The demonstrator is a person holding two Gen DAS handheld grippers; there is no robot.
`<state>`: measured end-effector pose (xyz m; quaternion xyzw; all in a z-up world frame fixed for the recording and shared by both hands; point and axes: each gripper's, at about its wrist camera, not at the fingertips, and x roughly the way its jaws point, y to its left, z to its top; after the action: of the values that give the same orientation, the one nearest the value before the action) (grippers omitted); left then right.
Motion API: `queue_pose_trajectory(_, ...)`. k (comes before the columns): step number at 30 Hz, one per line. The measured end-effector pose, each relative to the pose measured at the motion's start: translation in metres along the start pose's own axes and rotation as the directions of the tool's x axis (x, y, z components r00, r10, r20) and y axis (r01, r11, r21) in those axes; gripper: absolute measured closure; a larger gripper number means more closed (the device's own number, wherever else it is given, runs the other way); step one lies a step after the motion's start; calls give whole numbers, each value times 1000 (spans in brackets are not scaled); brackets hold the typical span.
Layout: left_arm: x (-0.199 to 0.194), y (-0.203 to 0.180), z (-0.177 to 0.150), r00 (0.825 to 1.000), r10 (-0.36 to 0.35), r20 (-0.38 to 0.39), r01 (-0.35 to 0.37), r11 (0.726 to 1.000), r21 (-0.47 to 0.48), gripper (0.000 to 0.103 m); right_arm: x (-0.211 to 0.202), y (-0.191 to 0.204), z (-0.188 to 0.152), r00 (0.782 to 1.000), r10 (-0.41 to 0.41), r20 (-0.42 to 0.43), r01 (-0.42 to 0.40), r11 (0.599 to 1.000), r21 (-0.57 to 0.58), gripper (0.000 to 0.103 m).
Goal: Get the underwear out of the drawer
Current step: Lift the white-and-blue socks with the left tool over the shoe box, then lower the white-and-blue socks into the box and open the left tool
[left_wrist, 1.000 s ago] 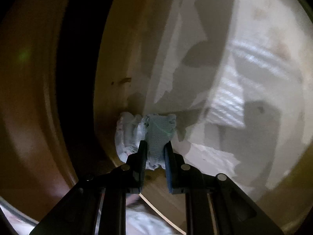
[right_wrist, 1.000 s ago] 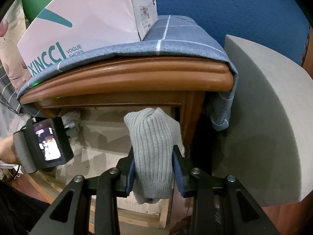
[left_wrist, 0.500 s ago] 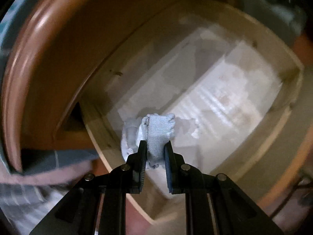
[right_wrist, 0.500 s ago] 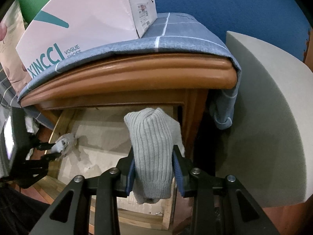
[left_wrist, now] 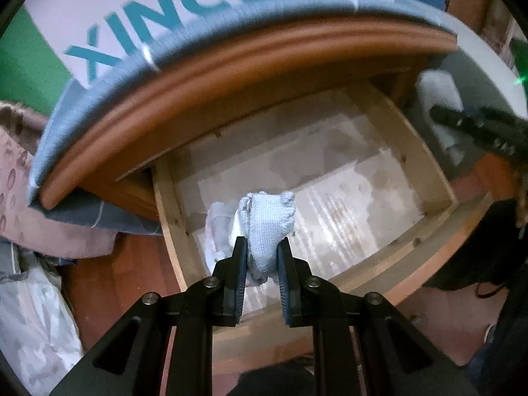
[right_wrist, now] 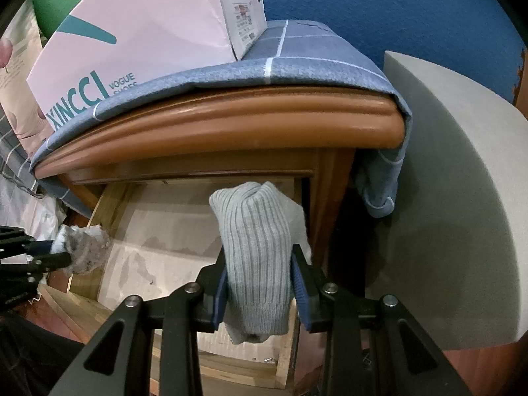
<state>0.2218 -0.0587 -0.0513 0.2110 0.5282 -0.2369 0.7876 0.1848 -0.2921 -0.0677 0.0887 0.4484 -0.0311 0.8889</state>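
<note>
The left gripper (left_wrist: 262, 257) is pinched narrow on a small bundle of pale blue underwear (left_wrist: 267, 227), which hangs above the open drawer (left_wrist: 429, 165) near its left wall, clear of the paper-lined bottom. The right gripper (right_wrist: 260, 283) is clamped on a grey ribbed knit piece (right_wrist: 257, 257), held over the drawer's right side beside the cabinet post. The main risk is a slipping hold: only a fold of the pale blue cloth sits between the left pads, with a loose white part bulging out to one side, so a quick swing could shake it free and drop it back into the drawer. A 2nd risk is snagging, since the wooden cabinet top (right_wrist: 231, 125) overhangs the drawer and the blue checked cloth (right_wrist: 297, 62) draped over it trails at both corners; a gripper lifted too close could catch that cloth and tug the white shoe box (right_wrist: 138, 33) resting on it. The 2 grippers also work over the same drawer, so crossing paths could knock 1 bundle loose.
</note>
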Motion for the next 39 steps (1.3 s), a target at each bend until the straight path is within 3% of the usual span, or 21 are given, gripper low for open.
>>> queue_pose_trajectory(10,-67,8,10,994,-53,93,61,995,-82,87,2,0,-1,1000,-5,-3,5,1000,5,69)
queue_pose_trajectory(18,-141,26,30,977,-87,197,115,984,-138,87,1,-2,0,1000,0,-2,0,1000,16,69)
queue_pose_trajectory(23,-205,37,58,955,-90,283,131,983,-131,87,-2,-3,0,1000,5,4,-5,1000,15,69)
queue_pose_trajectory(29,-257,48,107,936,-39,349,91,987,-133,87,-3,-2,-1,1000,9,6,-10,1000,9,69)
queue_pose_trajectory(35,-257,57,166,935,35,352,31,983,-181,87,-3,-2,-1,1000,17,5,-17,1000,11,69)
queue_pose_trajectory(39,-239,53,198,938,43,344,21,984,-178,87,-4,-2,-1,1000,22,8,-22,1000,7,69)
